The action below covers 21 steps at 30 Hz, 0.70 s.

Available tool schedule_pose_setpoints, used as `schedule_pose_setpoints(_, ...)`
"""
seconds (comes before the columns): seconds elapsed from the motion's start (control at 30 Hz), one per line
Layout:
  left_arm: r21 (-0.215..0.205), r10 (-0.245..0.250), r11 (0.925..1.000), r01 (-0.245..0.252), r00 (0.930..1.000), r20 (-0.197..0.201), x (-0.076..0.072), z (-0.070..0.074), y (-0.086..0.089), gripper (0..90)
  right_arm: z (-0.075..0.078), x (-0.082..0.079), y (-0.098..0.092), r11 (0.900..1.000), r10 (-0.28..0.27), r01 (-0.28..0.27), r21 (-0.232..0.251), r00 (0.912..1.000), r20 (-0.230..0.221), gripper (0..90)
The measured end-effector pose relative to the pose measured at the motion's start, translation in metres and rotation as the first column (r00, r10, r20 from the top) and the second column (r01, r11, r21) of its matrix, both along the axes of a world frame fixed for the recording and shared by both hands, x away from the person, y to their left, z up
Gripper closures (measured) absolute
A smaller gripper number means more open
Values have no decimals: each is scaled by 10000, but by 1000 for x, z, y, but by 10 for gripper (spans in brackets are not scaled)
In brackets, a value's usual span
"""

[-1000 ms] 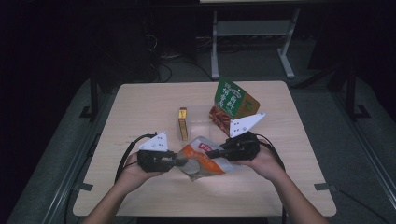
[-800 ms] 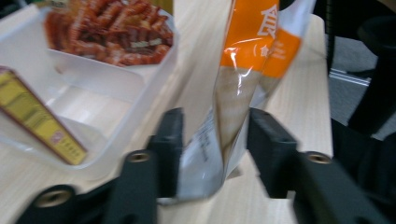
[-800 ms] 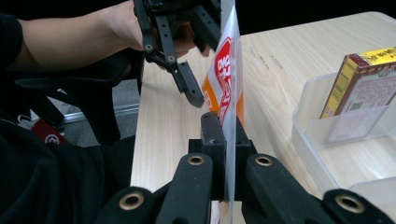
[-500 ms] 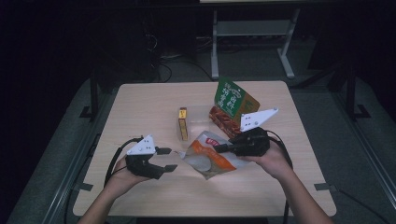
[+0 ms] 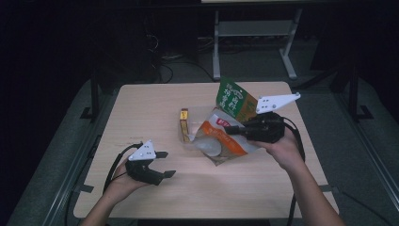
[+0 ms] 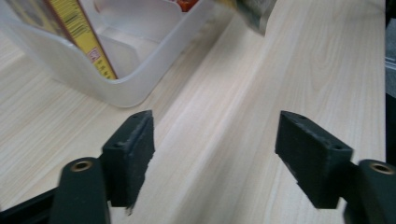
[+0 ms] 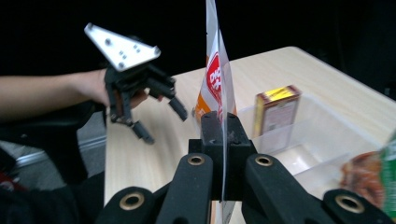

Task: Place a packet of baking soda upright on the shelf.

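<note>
The right gripper (image 7: pixel 223 135) was clamped on the orange snack bag's (image 5: pixel 221 139) thin edge, lifting it over the clear tray (image 5: pixel 188 139). The left gripper (image 5: pixel 162 164), its jaws just opened and empty, hovered above the desk (image 5: pixel 141 108). The bag could slip out (such a narrow pinch).

Light wood table (image 5: pixel 141 113); clear plastic bin (image 6: pixel 116 88) on it.
</note>
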<state>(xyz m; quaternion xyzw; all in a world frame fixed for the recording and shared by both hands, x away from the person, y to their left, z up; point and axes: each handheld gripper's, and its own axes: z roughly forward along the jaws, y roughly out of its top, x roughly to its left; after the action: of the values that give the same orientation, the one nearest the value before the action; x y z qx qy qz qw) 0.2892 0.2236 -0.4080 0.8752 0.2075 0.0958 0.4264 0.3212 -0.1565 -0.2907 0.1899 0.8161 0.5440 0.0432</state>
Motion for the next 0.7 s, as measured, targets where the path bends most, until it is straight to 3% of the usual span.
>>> schedule_pose_setpoints(0.13, -21, 110, 9999, -110, 9999, 16, 1, -1, 0, 217, 7, 6, 1, 9992, -388, 388, -55, 9992, 52, 900)
schedule_pose_setpoints(0.23, 287, 83, 9996, -82, 10000, -43, 3, -2, 1, 203, 15, 14, 4, 9960, -890, 891, -74, 9960, 46, 900)
schedule_pose_setpoints(0.33, 302, 82, 9995, -81, 10000, -34, 4, -4, 0, 197, 19, 18, 6, 9930, -1181, 1181, -85, 9930, 54, 900)
schedule_pose_setpoints(0.47, 312, 124, 9994, -121, 9999, -96, 4, -5, 0, 194, 26, 31, 13, 9816, -1907, 1907, -13, 9816, -19, 900)
schedule_pose_setpoints(0.7, 374, 127, 9992, -122, 9999, -112, 4, -6, 0, 193, 31, 45, 28, 9700, -2431, 2430, -70, 9700, -36, 900)
